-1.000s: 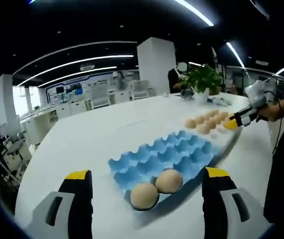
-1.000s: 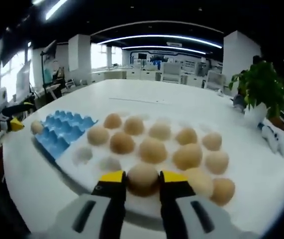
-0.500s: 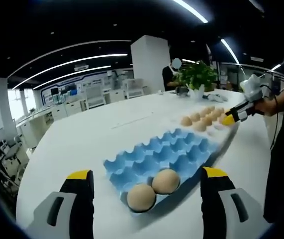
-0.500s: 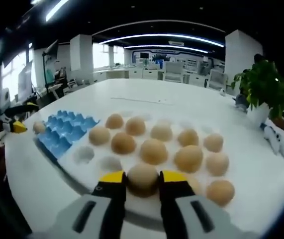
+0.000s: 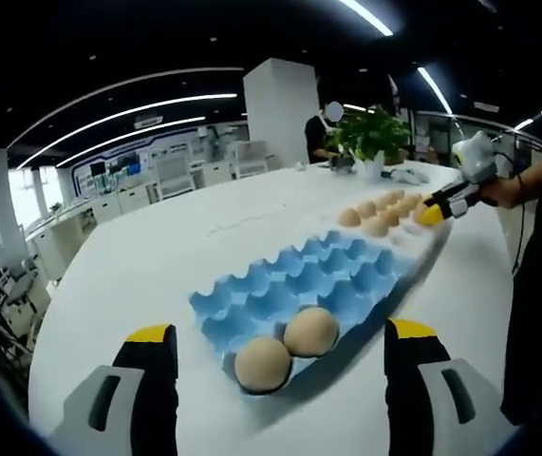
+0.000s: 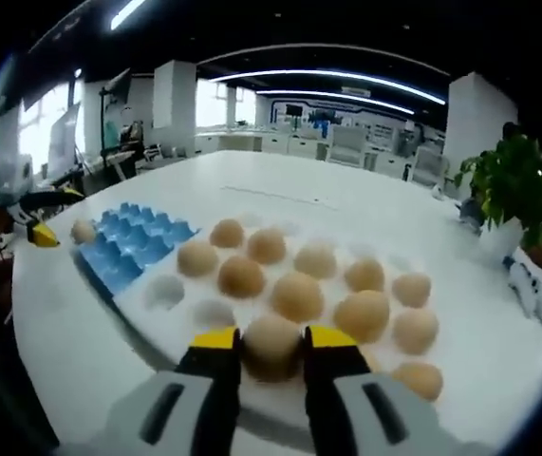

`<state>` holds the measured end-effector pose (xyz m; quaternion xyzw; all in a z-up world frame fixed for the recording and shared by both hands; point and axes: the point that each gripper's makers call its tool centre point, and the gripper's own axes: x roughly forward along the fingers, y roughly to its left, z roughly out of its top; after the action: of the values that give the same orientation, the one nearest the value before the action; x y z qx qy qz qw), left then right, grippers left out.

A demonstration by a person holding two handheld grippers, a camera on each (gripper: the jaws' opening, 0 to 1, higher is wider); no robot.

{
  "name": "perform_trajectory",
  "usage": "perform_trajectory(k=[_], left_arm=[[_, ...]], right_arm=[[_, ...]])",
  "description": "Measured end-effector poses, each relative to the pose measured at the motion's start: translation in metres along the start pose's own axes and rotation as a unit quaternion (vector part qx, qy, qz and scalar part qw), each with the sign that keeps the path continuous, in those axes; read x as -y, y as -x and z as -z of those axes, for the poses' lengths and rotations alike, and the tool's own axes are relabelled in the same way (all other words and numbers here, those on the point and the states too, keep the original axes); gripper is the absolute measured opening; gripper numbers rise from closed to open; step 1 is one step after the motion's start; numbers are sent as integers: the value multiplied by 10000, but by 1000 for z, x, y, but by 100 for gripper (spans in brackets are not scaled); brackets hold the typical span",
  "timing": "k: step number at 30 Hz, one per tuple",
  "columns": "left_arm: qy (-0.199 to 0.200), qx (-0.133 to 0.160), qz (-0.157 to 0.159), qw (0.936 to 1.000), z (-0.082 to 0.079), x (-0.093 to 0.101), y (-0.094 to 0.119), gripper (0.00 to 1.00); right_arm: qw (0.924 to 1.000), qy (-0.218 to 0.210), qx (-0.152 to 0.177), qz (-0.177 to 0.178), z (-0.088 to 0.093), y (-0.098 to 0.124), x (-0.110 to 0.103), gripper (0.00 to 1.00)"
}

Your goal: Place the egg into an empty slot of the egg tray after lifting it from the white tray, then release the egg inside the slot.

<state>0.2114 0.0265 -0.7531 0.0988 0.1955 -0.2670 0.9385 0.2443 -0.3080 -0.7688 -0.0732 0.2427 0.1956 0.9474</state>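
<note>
My right gripper (image 6: 272, 341) is shut on a tan egg (image 6: 271, 329) at the near edge of the white tray (image 6: 166, 291), which holds several more eggs. The blue egg tray (image 6: 126, 249) lies to the left of it, touching its side, with one egg (image 6: 84, 231) visible at its far end. In the left gripper view the blue egg tray (image 5: 294, 283) has two eggs (image 5: 263, 363) (image 5: 310, 331) in its nearest slots and many empty slots. My left gripper (image 5: 280, 332) stands open just in front of that tray, holding nothing. The right gripper (image 5: 439, 208) shows far right over the white tray (image 5: 405, 239).
Both trays rest on a large white table (image 5: 157, 266). A potted plant (image 6: 515, 190) and small items (image 6: 522, 266) stand at the table's far right. The left gripper (image 6: 38, 235) shows at the left edge. A person's dark sleeve (image 5: 536, 285) is at the right.
The right gripper view has lifted a little with the egg still held between the jaws. The left gripper view has drifted slightly; its jaws stay open.
</note>
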Motion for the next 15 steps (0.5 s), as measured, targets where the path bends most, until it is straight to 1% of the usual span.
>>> perform_trajectory(k=[1, 2, 4, 7, 10, 15], left_arm=[[-9, 8, 1, 10000, 0, 0, 0, 90], [-10, 22, 2, 10000, -1, 0, 0, 90], [13, 40, -5, 10000, -1, -1, 0, 90], [35, 32, 6, 10000, -1, -2, -1, 89], [43, 60, 1, 10000, -2, -2, -1, 89], [21, 79, -54, 10000, -1, -4, -2, 89]], right_arm=[[9999, -93, 104, 41, -4, 2, 2, 24], [9998, -129, 137, 51, -7, 4, 4, 24], [9996, -223, 145, 60, -10, 7, 5, 24], [9990, -385, 217, -27, -16, 10, 1, 24], [9987, -413, 276, -100, -21, 11, -3, 24], [9981, -356, 389, -313, -31, 9, -18, 24]])
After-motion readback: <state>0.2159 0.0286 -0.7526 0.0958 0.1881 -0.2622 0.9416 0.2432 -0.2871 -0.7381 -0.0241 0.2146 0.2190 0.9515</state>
